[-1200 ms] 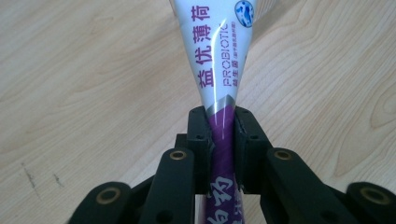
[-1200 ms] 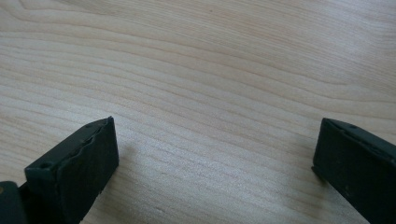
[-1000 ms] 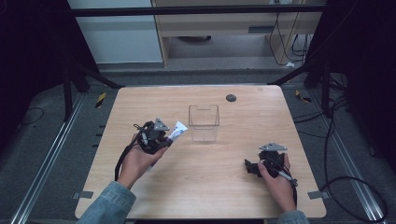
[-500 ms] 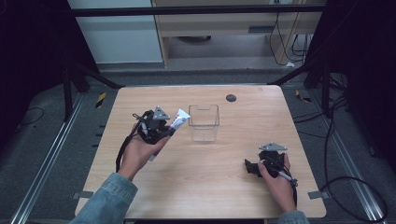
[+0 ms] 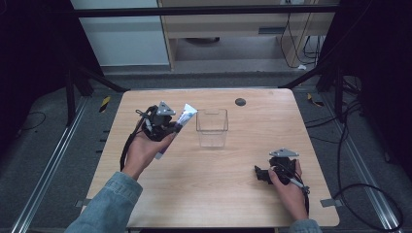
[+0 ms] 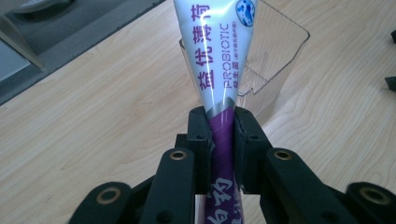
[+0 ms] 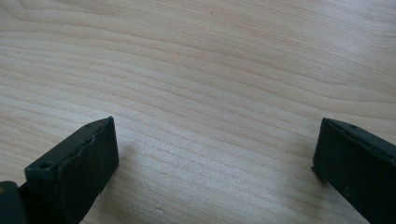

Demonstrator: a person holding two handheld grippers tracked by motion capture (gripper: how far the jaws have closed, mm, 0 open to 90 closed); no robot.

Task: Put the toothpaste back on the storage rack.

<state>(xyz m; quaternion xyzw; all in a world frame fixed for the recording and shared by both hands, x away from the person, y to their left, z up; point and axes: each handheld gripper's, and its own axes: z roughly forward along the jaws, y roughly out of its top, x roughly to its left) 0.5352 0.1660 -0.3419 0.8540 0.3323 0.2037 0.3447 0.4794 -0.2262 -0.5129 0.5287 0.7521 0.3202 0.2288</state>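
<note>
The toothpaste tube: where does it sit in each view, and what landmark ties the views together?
High view: the toothpaste tube is left of centre, clamped in the left gripper, white end pointing toward the clear plastic box.
Left gripper view: the tube rises up the middle from between the shut jaws, the box behind it.
Right gripper view: not in it; wooden table between open jaws.
Shared landmark: the table's wood grain.

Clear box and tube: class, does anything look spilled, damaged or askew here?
Nothing stands out. The clear box stands upright on the table, and the left gripper holds the tube with nothing spilled.
</note>
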